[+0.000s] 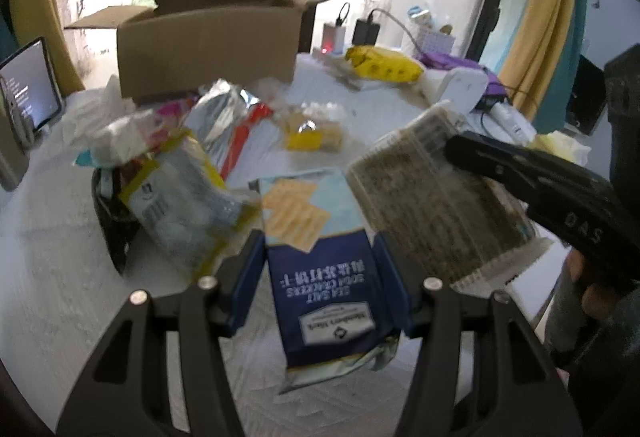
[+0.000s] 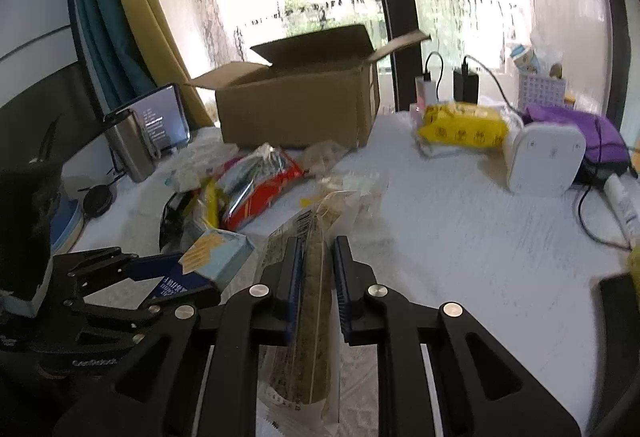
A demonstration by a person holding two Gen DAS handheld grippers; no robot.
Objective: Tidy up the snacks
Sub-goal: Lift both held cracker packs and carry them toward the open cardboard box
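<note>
Crackers first: the blue soda cracker pack (image 1: 332, 277) sits pinched between the fingers of the left gripper (image 1: 324, 277), lifted clear of the white counter (image 1: 60, 257). Just to its right, the right gripper (image 2: 316, 273) has its fingers pressed tight on a flat clear pack of dark green seaweed snack (image 2: 316, 317), held on edge in the right wrist view and seen broadside in the left wrist view (image 1: 436, 205), where a black finger (image 1: 520, 173) clamps it. The two packs hang close together, side by side, above the counter.

Behind them lies a loose heap of snacks: a grey and yellow bag (image 1: 180, 197), a silver and red bag (image 1: 236, 125) and a small clear pack with a yellow label (image 1: 312, 133). An open cardboard box (image 1: 208, 49) stands at the back of the counter, flaps up. A yellow packet (image 1: 380, 65) lies off to the right near a white device (image 1: 460, 89), and a tablet (image 1: 28, 85) leans at the left edge.
</note>
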